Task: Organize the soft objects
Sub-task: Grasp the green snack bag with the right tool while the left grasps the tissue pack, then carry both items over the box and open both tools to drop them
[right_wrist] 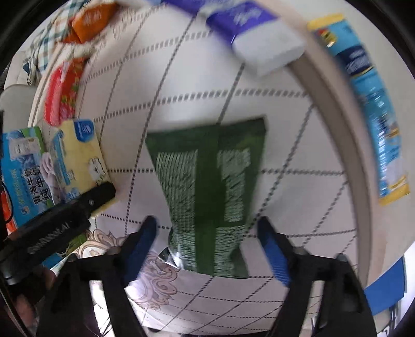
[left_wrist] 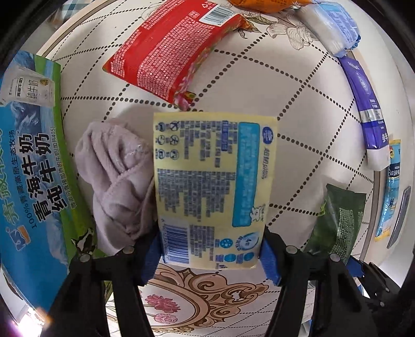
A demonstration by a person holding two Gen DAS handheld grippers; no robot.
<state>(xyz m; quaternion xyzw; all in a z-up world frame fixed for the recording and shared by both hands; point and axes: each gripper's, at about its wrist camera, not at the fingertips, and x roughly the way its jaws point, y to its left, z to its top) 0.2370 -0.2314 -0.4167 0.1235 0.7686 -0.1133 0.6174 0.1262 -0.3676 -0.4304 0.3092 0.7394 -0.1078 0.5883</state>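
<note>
A yellow tissue pack (left_wrist: 207,181) lies flat on the round table's patterned cloth (left_wrist: 298,124), beside a crumpled pale towel (left_wrist: 116,176). My left gripper (left_wrist: 211,256) points down over the pack's near end, and its blue pads (left_wrist: 151,256) press against both side edges. In the right wrist view, which is blurred, a dark green soft pack (right_wrist: 212,186) lies between the fingers of my right gripper (right_wrist: 207,233). A gap shows on each side between its blue pads (right_wrist: 272,248) and the pack. The left gripper's black body (right_wrist: 64,220) is at the left, on the yellow pack (right_wrist: 80,155).
A blue and green milk carton box (left_wrist: 28,155) stands left of the towel. A red pack (left_wrist: 171,51), an orange pack (left_wrist: 259,5), a blue-white pack (left_wrist: 334,28), a purple tissue pack (left_wrist: 365,103) and a blue-yellow pack (right_wrist: 373,103) lie around the table rim (right_wrist: 334,124).
</note>
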